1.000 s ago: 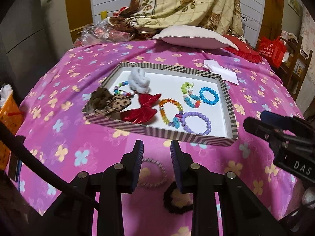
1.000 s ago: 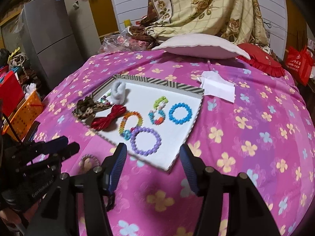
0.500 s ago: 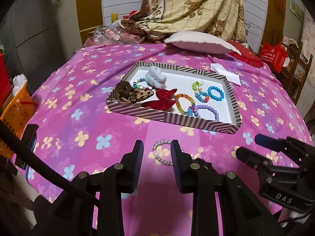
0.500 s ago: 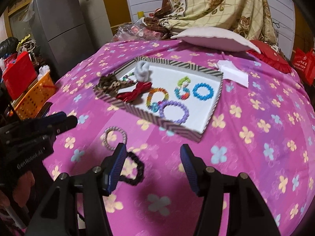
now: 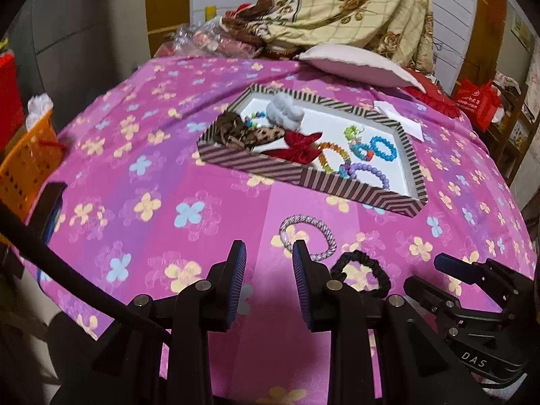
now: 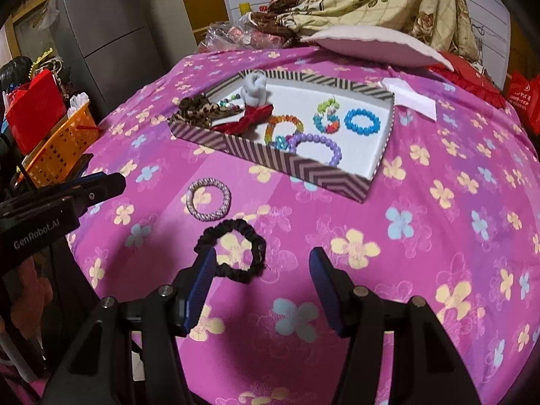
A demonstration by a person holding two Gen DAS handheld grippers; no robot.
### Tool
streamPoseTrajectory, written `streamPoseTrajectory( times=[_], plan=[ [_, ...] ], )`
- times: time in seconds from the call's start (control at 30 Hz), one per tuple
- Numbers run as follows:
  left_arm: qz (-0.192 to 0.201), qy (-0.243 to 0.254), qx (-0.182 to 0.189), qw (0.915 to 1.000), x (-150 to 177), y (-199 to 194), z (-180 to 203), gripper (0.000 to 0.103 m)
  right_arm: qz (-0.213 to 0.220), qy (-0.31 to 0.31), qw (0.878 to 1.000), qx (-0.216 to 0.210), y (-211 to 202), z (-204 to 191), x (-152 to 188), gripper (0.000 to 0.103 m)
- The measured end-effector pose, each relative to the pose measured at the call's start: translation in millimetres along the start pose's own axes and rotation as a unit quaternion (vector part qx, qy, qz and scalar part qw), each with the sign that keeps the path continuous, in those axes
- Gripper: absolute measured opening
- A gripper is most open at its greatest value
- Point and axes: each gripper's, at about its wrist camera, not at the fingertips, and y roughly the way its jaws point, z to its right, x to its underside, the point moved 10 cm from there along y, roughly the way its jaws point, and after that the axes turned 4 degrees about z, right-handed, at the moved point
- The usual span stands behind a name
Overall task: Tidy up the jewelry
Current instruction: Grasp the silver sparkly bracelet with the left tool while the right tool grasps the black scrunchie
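Here both grippers tilt down over the near edge of the bed, side by side. The left gripper (image 5: 269,271) has its jaws partly apart with nothing between them; the right gripper (image 6: 262,275) stands wider, also empty, its left pad just at the rim of the black scrunchie (image 6: 231,250). That scrunchie is a ruffled fabric ring lying flat on the pink sheet (image 6: 422,236), which is printed with yellow and blue flowers. Just beyond it lies a braided band (image 6: 208,198), speckled pink and white, also loose on the sheet. Farther off sits the tray (image 6: 314,175), a shallow cardboard box with brown zigzag walls and a white floor. Inside are glossy bead bracelets in purple (image 6: 316,148), blue (image 6: 361,122) and mixed colours, a red satin bow (image 6: 248,119), a leopard-print scrunchie (image 6: 197,112) and a fluffy grey one (image 6: 254,88). The left gripper's body reads "GenRobot.AI"; the right one's reads "DAS".
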Motion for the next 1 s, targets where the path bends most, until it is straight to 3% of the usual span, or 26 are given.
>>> streamPoseTrajectory(
  times=[0.47, 0.67, 1.0],
  plan=[
    [-0.069, -0.046, 0.010, 0.9965, 15, 47, -15, 0.038, -0.022, -0.042, 0.999, 0.014, 36, -10, 8, 0.059],
    [-0.076, -0.056, 0.011, 0.9955, 9, 66, -13, 0.042, -0.031, -0.057, 0.997, 0.037, 53, -3, 11, 0.049],
    [-0.088, -0.035, 0.008, 0.9955, 2, 92, -2, 0.044, -0.024, -0.068, 0.996, 0.042, 54, 2, 9, 0.048]
  ],
)
